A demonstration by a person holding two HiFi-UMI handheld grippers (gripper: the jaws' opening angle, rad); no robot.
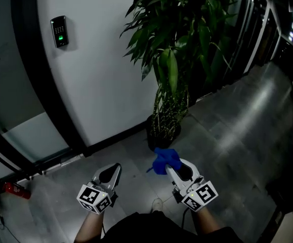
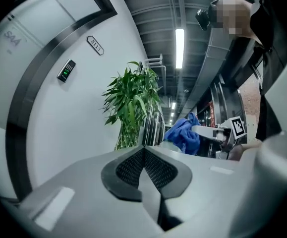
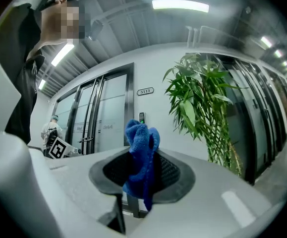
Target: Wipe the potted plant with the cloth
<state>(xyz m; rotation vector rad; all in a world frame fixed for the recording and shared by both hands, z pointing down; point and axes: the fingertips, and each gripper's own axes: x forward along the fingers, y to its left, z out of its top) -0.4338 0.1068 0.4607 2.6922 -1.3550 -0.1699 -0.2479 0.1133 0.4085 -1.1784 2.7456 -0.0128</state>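
Head view: left gripper is held low at the left, jaws seen pressed together, nothing carried. Right gripper is held low at the right with a blue cloth bunched at its jaw tips. The potted plant is stood on the grey floor against the white wall, ahead of both grippers. Its dark pot is seen just beyond the cloth, apart from it. Long green leaves are spread wide at the top, thin stems bundled below. An access reader with a green light is mounted on the wall, well left of the plant.

Left gripper view: jaws are shut pad to pad, nothing pinched. The plant is seen ahead, clear of the jaws. The cloth is seen at the right, hung from the other gripper, beside its marker cube.

Right gripper view: jaws are closed on the cloth. A crumpled fold is stood up above the pads and a tail is hung below them. The plant is seen to the right, not touched by cloth or jaws. A number plate is fixed to the wall above the reader.
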